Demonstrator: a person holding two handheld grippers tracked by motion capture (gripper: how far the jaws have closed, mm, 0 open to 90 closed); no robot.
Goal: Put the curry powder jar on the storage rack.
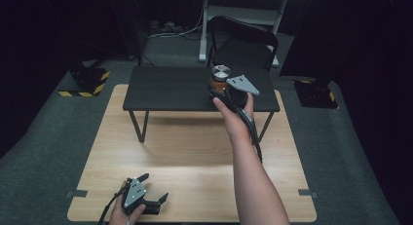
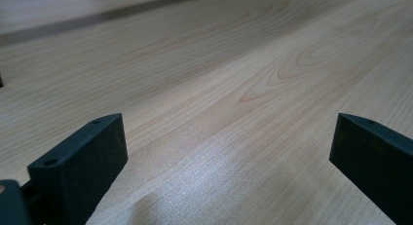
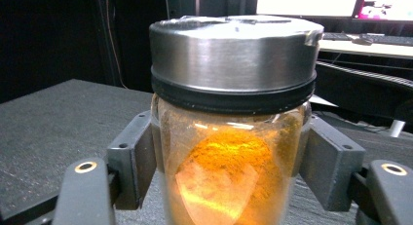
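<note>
Glowing orange powder jar [image 3: 229,152], metal-lidded.

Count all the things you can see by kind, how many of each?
Jars: 1, the spice jar with orange powder
Grippers: 2, left gripper, right gripper
Tables: 2, wooden table, black table
Chairs: 1, black chair
Total: 6

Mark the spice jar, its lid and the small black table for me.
spice jar [image 3: 229,181], right gripper view, glass side over the orange powder
lid [image 3: 234,54], right gripper view, metal side wall
small black table [image 1: 165,88], high view, bare top
</note>
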